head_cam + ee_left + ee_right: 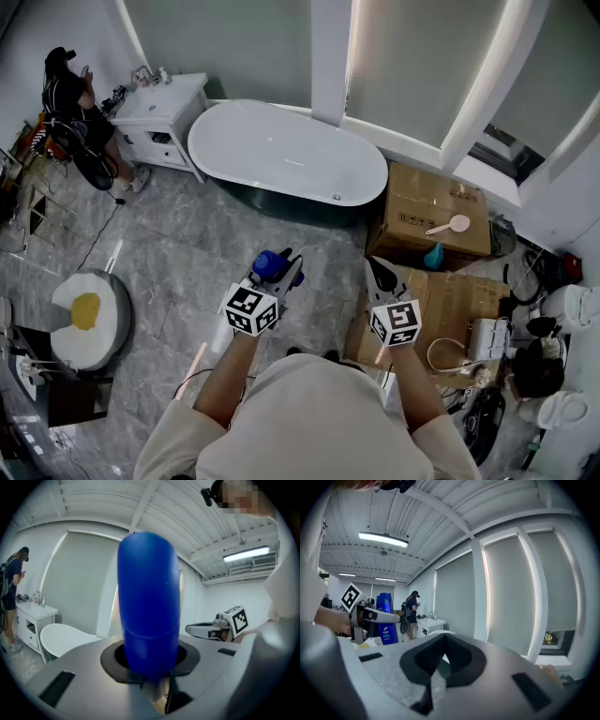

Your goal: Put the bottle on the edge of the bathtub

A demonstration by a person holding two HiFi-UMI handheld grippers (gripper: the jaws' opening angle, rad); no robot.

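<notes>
Holding: left gripper (284, 266) is clamped on the blue bottle (267, 263); jaws partly closed around its lower body
Bottle, left gripper view: blue bottle (148, 602) fills the centre of the frame, rising out of the jaws, rounded end up
Bottle, place: lower centre of head view, in the air above grey floor, well apart from the bathtub
Bathtub: white oval bathtub (281, 150), upper centre of head view
Right gripper: right gripper (379, 272), lower right of centre, jaws together, nothing between them (443, 660)
Cross view: right gripper view shows left gripper (377, 616) with bottle (385, 620) at left of frame
Boxes: cardboard boxes (431, 211) right of the tub, pink scoop (448, 225) on top
Cabinet: white vanity (164, 112) upper left, just beside the tub's end
Person: standing at the vanity (70, 94), far upper left
</notes>
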